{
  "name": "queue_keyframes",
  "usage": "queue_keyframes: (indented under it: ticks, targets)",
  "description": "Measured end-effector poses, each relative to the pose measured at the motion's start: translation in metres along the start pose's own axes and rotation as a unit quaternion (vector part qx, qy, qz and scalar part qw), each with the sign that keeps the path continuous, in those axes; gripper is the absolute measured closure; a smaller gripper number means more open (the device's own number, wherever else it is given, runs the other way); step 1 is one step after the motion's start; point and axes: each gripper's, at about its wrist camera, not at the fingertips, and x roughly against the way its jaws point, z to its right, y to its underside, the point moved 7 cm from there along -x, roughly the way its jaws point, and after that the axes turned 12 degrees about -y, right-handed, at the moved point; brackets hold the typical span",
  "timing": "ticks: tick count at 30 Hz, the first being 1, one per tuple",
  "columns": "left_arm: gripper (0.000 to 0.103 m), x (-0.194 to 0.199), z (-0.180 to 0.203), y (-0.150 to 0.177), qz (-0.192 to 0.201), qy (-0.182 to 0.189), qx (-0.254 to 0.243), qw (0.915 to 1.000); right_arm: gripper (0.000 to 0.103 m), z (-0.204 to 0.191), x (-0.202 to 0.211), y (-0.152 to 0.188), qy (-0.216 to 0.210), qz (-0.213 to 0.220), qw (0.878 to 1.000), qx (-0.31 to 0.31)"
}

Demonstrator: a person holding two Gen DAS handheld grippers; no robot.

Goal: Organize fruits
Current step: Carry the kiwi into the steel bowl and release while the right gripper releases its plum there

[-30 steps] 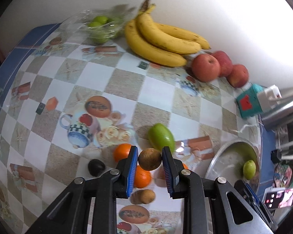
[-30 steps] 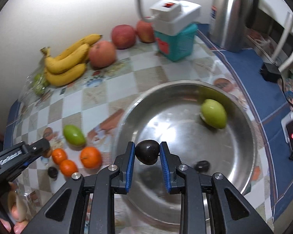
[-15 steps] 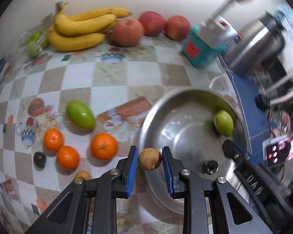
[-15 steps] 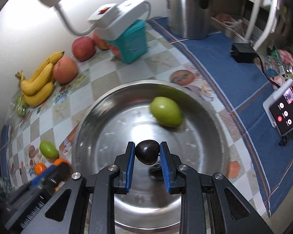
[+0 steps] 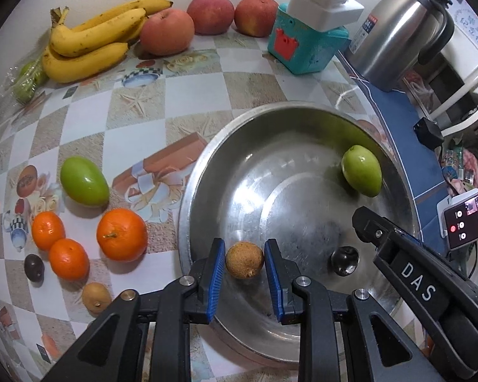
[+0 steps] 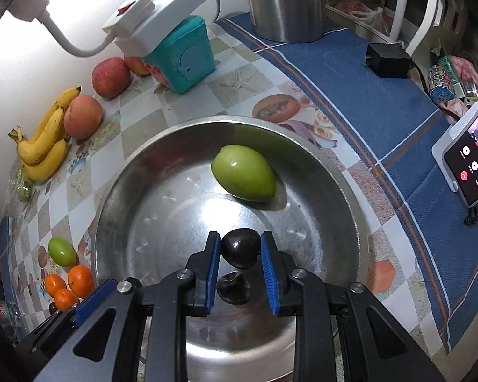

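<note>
We count three oranges [image 5: 121,234], three apples [image 5: 167,31], one banana bunch [image 5: 92,39]. Two green mangoes: one [image 5: 83,180] on the tablecloth, one [image 5: 362,170] inside the steel basin [image 5: 194,172]. Left gripper [image 5: 244,261] has its fingers clamped on a brown round fruit [image 5: 244,260] over the basin's near rim. Right gripper [image 6: 240,253] has its fingers clamped on a dark plum-like fruit [image 6: 240,248] over the basin floor; dark blob below it, reflection or second fruit, we cannot tell. A bag of green fruit [image 5: 28,78] is cut off at the frame edge.
</note>
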Motion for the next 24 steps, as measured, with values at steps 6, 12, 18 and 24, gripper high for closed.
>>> queue_keyframes:
  ticks: [6,12,18,24]
  targets:
    - [0.073,-0.004,0.005,0.002,-0.004,0.000,-0.006,1.0000,0.072,0.001,-0.002,0.000,0.004,0.000,1.000,-0.002]
    - [0.060,0.000,0.012,0.001,0.002,-0.001,-0.017,0.9999,0.061,0.000,0.002,-0.003,0.002,0.006,1.000,0.000]
    - [0.046,0.015,0.008,-0.003,0.015,-0.003,-0.013,0.9998,0.060,-0.004,0.017,-0.008,0.006,0.014,1.000,0.008]
    - [0.045,0.020,-0.010,-0.001,0.001,-0.018,0.000,0.9998,0.052,-0.009,0.030,-0.009,0.016,0.022,0.999,0.017]
